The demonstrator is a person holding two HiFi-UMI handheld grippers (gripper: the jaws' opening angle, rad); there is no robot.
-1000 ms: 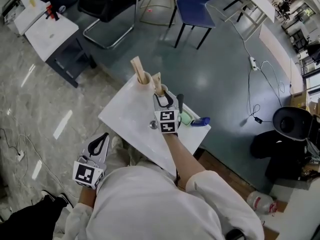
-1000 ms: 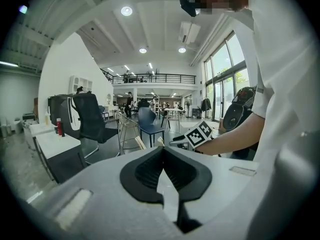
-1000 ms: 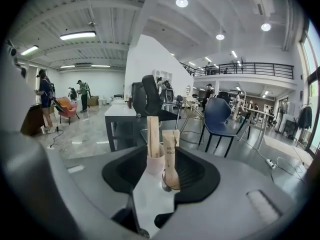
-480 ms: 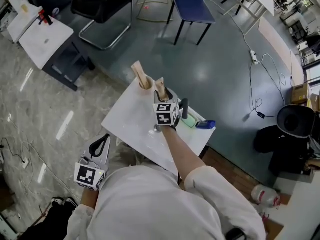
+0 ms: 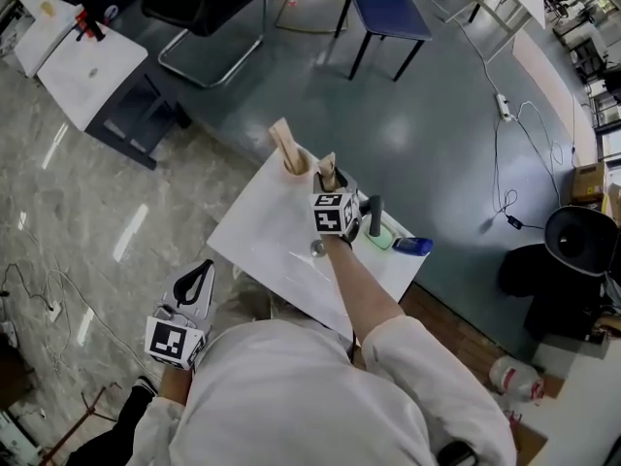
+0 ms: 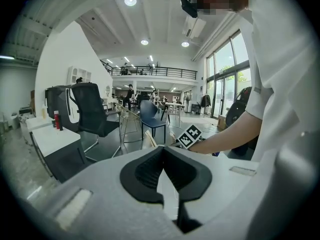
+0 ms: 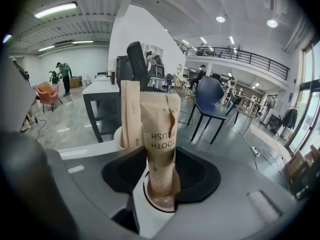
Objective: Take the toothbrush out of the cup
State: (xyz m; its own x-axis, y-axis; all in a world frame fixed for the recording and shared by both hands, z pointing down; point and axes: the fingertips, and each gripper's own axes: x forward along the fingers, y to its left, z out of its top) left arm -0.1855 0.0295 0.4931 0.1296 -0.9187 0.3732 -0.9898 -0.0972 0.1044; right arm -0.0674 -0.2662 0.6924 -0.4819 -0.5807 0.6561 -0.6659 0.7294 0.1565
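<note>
A pale cup (image 5: 297, 164) stands at the far corner of the white table (image 5: 267, 246) with a brown paper toothbrush packet (image 5: 282, 138) sticking up out of it. My right gripper (image 5: 330, 184) is just right of that cup, shut on a second brown toothbrush packet (image 5: 327, 170), held upright. In the right gripper view this packet (image 7: 160, 134) fills the gap between the jaws. Its lower end meets a round pale rim (image 7: 160, 205), and the cup (image 7: 118, 136) with the other packet (image 7: 131, 111) is right behind. My left gripper (image 5: 197, 278) hangs shut and empty beside the table's near left edge.
A small metal round thing (image 5: 317, 249), a black object (image 5: 375, 212), a green item (image 5: 381, 237) and a blue item (image 5: 412, 247) lie on the table's right part. A blue chair (image 5: 388, 8), a black chair (image 5: 194, 8) and a white side table (image 5: 87, 66) stand beyond.
My right gripper has gone forward and down with its packet, closer to the cup. The left gripper has barely shifted in the picture.
</note>
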